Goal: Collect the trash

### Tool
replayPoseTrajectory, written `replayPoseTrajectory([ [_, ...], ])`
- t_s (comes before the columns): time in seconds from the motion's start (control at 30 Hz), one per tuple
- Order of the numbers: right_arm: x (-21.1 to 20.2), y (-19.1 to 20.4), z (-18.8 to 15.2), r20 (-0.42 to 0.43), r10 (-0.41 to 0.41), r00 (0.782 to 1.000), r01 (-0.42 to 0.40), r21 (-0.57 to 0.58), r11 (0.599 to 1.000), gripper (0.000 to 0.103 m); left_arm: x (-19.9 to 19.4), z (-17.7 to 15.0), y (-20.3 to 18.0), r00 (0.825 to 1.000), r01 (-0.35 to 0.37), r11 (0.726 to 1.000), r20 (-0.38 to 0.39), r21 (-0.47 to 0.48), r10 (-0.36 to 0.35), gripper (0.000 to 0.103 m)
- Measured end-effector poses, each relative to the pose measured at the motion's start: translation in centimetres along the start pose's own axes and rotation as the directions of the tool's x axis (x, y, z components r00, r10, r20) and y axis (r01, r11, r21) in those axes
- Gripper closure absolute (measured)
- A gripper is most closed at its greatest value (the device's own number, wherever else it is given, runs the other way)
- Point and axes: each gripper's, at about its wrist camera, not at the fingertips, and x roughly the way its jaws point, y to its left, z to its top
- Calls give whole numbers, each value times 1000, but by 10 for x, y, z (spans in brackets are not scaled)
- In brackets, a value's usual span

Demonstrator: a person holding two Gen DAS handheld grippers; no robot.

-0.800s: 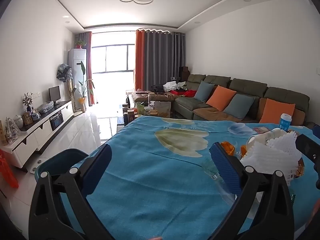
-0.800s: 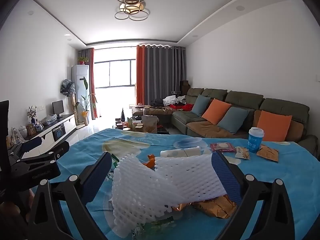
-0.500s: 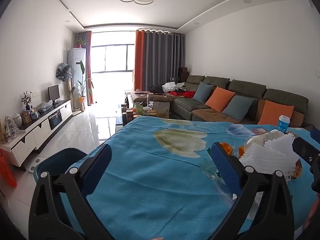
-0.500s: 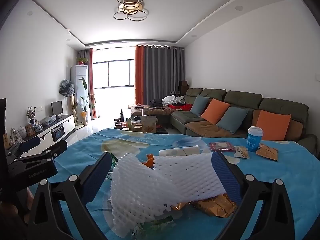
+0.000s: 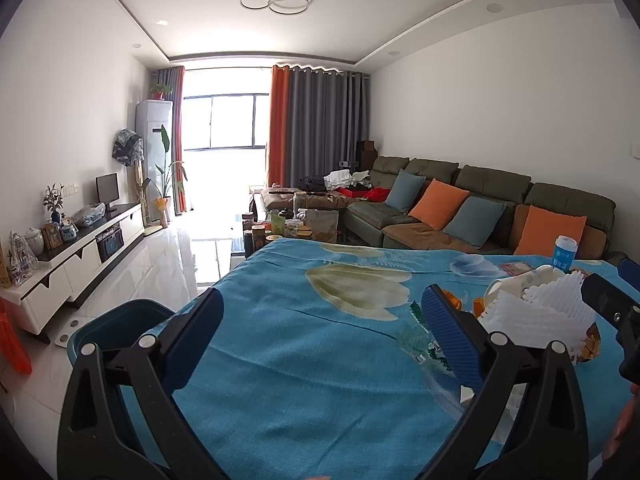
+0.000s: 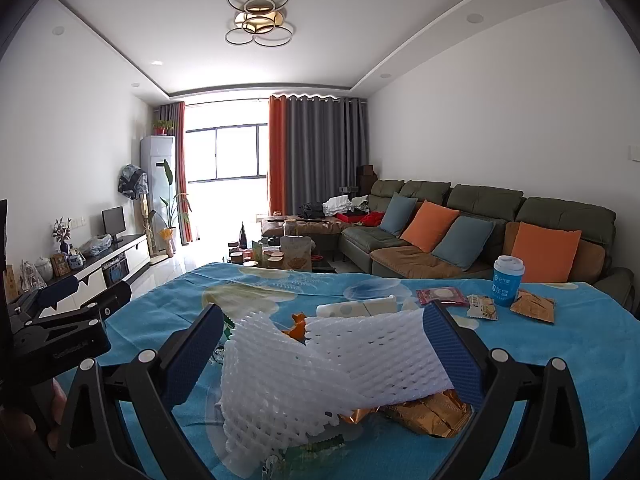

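A pile of trash lies on the blue flowered tablecloth (image 6: 560,360). On top is a white foam net (image 6: 332,364), over a gold wrapper (image 6: 432,412) and green scraps. My right gripper (image 6: 322,350) hangs open around the net; the net's right end lies against the right pad, and the left pad is clear of it. My left gripper (image 5: 324,332) is open over bare cloth, left of the same foam net (image 5: 536,312). Further back stand a blue paper cup (image 6: 507,280) and small snack packets (image 6: 482,306).
A dark blue bin (image 5: 116,328) stands on the floor at the table's left edge. A white TV cabinet (image 5: 80,256) lines the left wall. A green sofa with orange and grey cushions (image 6: 480,236) and a cluttered coffee table (image 6: 280,256) lie beyond the table.
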Motion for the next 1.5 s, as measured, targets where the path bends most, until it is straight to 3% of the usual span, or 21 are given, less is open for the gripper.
replayPoseTrajectory([
  [1.5, 0, -4, -2, 13, -1, 1000, 0, 18, 1000, 7, -6, -2, 0, 999, 12, 1000, 45, -2, -12, 5],
])
